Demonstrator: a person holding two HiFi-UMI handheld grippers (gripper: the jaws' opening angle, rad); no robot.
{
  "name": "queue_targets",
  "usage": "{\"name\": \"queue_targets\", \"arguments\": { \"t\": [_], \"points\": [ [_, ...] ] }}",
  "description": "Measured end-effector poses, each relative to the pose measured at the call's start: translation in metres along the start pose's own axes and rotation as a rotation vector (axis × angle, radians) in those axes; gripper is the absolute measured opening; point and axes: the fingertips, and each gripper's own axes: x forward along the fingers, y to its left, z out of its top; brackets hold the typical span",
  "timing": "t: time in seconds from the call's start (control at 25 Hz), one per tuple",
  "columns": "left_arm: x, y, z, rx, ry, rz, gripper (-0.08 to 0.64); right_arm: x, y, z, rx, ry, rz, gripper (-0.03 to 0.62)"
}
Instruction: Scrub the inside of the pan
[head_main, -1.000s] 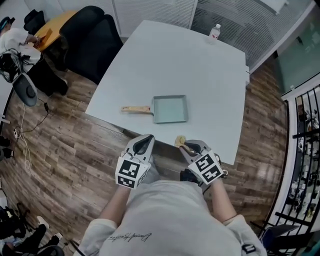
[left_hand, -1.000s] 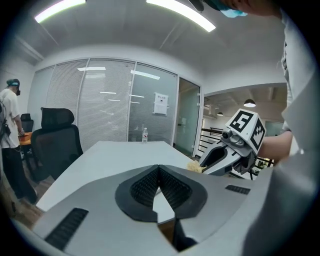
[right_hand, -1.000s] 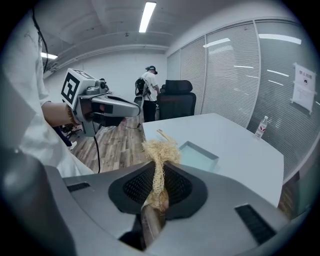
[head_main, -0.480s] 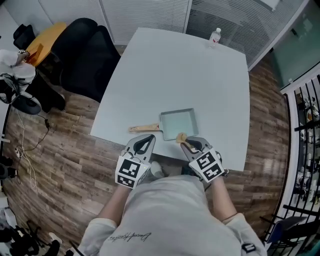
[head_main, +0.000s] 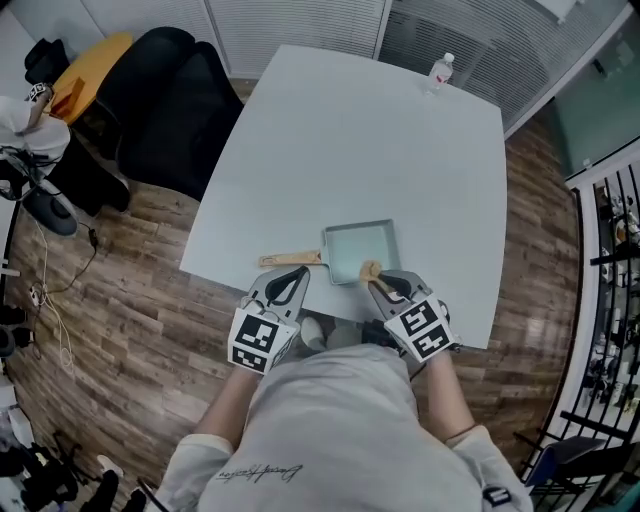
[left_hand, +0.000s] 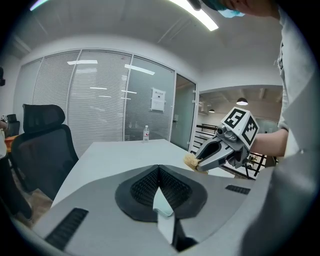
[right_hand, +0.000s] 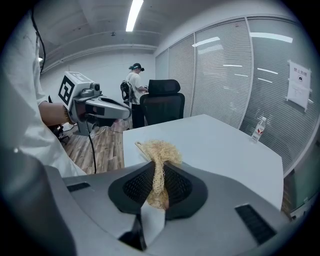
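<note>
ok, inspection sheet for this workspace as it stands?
Surface: white table, no spills seen.
Job's things: square pan, wooden handle, near the front edge, empty; fibrous scrubber by its near edge, contact unclear.
Clutter: water bottle at the far corner.
Grippers: left gripper shut, empty; right gripper shut on scrubber.
Cables: cable hanging below left gripper; loose cables on floor, left.
Surroundings: black office chairs, wood floor, blinds, a person standing behind.
</note>
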Motion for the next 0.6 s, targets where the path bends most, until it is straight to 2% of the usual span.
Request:
{"name": "queue_targets", "arguments": {
  "t": [0.2, 0.6],
  "points": [
    [0.007, 0.011, -0.007, 0.025, 0.032, -0.002, 0.012, 0.004, -0.013, -0.002, 0.0, 0.024, 0.001, 0.067],
    [0.027, 0.02, -0.042, 0.143, 0.202, -0.079, 0.012, 0.021, -0.035, -0.015, -0.026, 0.1, 0.05, 0.067]
  ]
}}
